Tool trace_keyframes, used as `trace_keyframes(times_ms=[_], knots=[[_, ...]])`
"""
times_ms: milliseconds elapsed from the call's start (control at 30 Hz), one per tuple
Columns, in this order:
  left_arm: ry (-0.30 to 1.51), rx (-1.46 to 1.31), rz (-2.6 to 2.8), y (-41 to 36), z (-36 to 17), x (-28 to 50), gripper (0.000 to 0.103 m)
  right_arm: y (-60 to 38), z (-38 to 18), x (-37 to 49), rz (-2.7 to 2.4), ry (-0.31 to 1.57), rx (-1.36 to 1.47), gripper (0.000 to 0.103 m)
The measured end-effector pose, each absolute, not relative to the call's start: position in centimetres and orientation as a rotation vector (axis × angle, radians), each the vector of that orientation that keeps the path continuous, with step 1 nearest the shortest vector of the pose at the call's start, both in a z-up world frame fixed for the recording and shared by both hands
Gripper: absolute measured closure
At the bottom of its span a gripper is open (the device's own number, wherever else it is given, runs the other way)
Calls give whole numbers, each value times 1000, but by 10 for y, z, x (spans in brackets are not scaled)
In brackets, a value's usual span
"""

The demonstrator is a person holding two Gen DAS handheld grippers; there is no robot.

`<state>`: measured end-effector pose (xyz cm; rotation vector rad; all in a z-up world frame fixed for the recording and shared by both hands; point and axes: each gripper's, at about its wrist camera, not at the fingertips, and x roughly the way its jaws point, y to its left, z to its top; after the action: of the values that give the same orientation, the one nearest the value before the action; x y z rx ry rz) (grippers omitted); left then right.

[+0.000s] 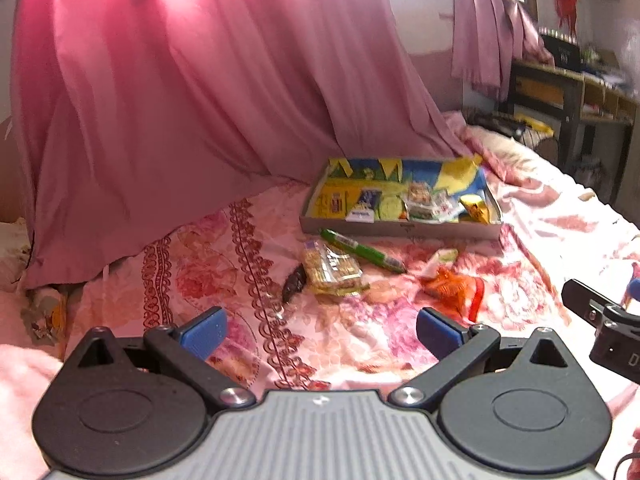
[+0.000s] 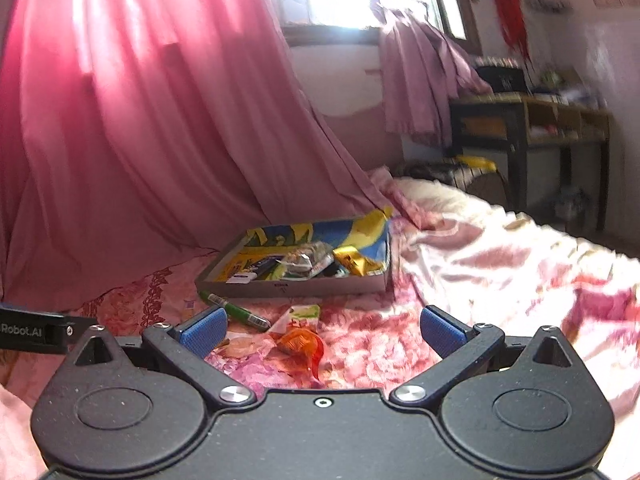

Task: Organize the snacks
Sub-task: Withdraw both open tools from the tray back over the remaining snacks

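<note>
A shallow cardboard box [image 1: 400, 230] [image 2: 296, 290] with a blue and yellow lining lies on the pink floral bedspread and holds several snack packets. In front of it lie a green stick pack [image 1: 362, 250] [image 2: 236, 312], a clear cracker packet [image 1: 332, 270], a dark wrapped piece [image 1: 294, 286], a pale green sachet [image 1: 442, 258] [image 2: 300, 314] and an orange wrapper [image 1: 452, 288] [image 2: 300, 342]. My left gripper [image 1: 320, 334] hovers open short of the crackers, holding nothing. My right gripper [image 2: 322, 330] is open just above the orange wrapper, also holding nothing.
A pink curtain [image 1: 180, 100] drapes down onto the bed behind and left of the box. A dark desk with shelves [image 2: 532, 120] stands at the far right beyond the bed. Part of the right gripper's body [image 1: 608, 328] shows at the left wrist view's right edge.
</note>
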<state>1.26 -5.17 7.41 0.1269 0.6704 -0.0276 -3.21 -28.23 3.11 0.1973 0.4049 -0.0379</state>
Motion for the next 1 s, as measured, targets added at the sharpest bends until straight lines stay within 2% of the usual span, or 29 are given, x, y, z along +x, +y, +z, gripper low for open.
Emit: trace_keyframes(times_ms=[267, 600, 1000], knots=[[834, 70, 29, -78, 73, 36, 0, -323, 13, -15, -47, 510, 419, 1], [904, 8, 188, -92, 58, 76, 0, -350, -5, 1, -19, 561, 565, 1], [1002, -44, 280, -103, 28, 98, 0, -371, -36, 41, -49, 623, 561, 1]])
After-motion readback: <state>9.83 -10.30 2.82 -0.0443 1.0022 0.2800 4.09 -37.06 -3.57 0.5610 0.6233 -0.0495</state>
